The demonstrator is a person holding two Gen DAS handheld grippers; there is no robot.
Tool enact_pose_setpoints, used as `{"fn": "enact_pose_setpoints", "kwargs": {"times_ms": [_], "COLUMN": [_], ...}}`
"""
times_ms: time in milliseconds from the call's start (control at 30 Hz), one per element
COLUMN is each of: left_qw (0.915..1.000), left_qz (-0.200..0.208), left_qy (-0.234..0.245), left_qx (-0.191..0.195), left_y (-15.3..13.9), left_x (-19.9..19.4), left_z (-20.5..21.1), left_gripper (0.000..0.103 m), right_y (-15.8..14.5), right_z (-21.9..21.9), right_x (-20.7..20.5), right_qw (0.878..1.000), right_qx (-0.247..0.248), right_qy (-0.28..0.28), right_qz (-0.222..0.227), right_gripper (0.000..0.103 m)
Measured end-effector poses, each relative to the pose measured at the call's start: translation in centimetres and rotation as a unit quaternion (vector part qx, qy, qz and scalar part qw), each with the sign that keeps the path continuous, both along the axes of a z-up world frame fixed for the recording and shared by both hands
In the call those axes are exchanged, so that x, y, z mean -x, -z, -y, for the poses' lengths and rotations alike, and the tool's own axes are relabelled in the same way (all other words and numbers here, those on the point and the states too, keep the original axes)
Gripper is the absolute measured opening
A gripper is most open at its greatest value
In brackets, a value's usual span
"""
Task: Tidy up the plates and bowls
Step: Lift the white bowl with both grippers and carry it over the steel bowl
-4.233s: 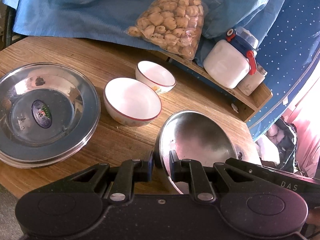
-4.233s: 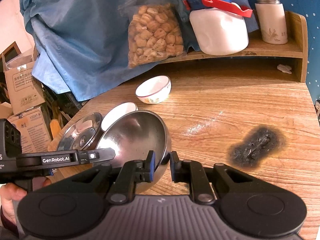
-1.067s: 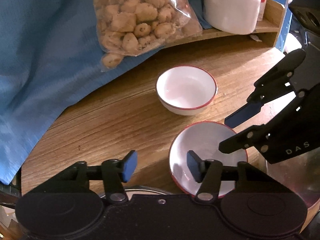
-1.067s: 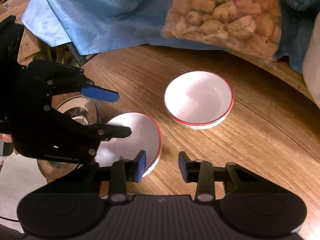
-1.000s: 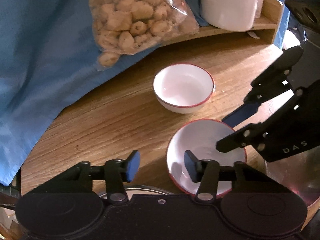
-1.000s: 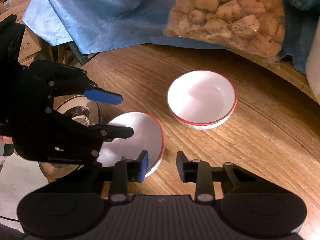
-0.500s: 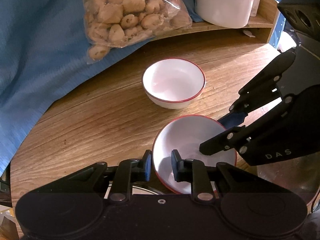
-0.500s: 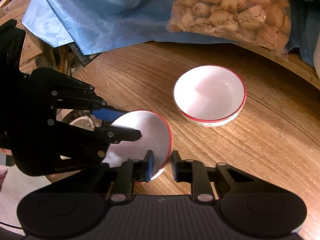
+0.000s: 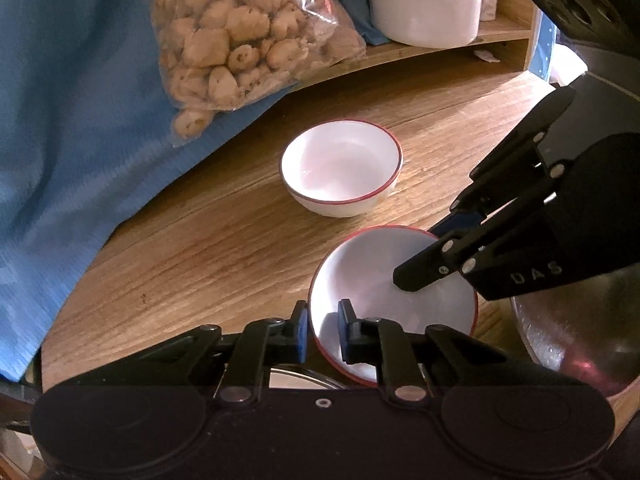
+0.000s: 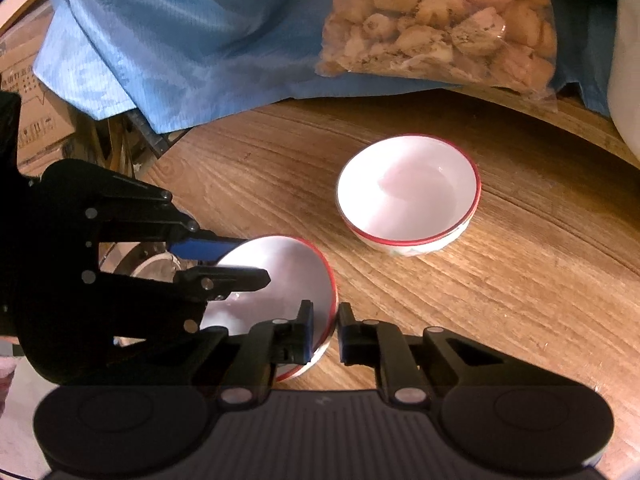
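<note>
Two white bowls with red rims are on the wooden table. The near bowl [image 9: 384, 276] [image 10: 280, 276] is tilted, and both grippers are shut on its rim. My left gripper [image 9: 320, 330] grips its near-left edge; it shows in the right wrist view [image 10: 224, 260]. My right gripper [image 10: 324, 332] grips the opposite edge; it shows in the left wrist view [image 9: 432, 256]. The far bowl [image 9: 340, 166] [image 10: 408, 194] stands upright and apart.
A steel bowl [image 9: 572, 336] sits at the right edge. A steel plate [image 10: 148, 264] lies under the left gripper. A bag of snacks [image 9: 240, 36], a blue cloth [image 10: 180, 32] and a white jar [image 9: 424, 0] on a wooden shelf are behind.
Both grippers closed from open onto opposite edges of the near bowl's rim. The bowl is now tilted up off the table.
</note>
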State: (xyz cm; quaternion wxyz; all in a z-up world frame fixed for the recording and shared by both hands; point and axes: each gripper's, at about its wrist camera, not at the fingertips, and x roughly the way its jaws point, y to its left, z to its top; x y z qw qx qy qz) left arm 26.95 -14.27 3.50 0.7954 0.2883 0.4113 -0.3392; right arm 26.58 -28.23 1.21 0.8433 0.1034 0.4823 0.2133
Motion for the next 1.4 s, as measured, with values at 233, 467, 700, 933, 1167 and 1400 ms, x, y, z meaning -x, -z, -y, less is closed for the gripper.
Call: {"fn": "enact_pose_setpoints", "kwargs": {"times_ms": [233,467,700,933,1167,1400], "left_qw": [1.0,0.9994,0.9981,0.9954,0.9933,0.9916], "left_qz": [0.002,-0.004,0.022,0.037,0.042,0.046], "left_qy": [-0.003,-0.017,-0.03,-0.043,-0.032,-0.006], "left_qx": [0.009,0.03,0.049,0.077,0.103,0.121], "left_y": [-0.6,-1.2,-2.8,-4.9,-6.9,-7.8], "left_x": [0.1,0.0,0.9,1.3,2.6,4.9], "left_z": [0.0,-0.2,-0.2,-0.6,0.1,1.5], "left_gripper": [0.01,0.006,0.004,0.004,0.004,0.004], "right_y": [-0.3,-0.3,-1.3,-3.2,-5.4,-7.2], "right_z": [0.4,1.1,1.8,2.4,3.5,4.8], "right_x": [0.3,0.6,1.0,1.7,3.2,5.7], "right_qw": [1.0,0.999,0.998,0.996,0.996,0.995], "right_qx": [-0.006,-0.023,-0.04,-0.049,-0.041,-0.023], "right_qy": [0.01,0.027,0.04,0.049,0.054,0.068], "right_qz": [0.01,0.009,0.022,0.048,0.062,0.068], "right_gripper": [0.01,0.008,0.008,0.008,0.008,0.008]}}
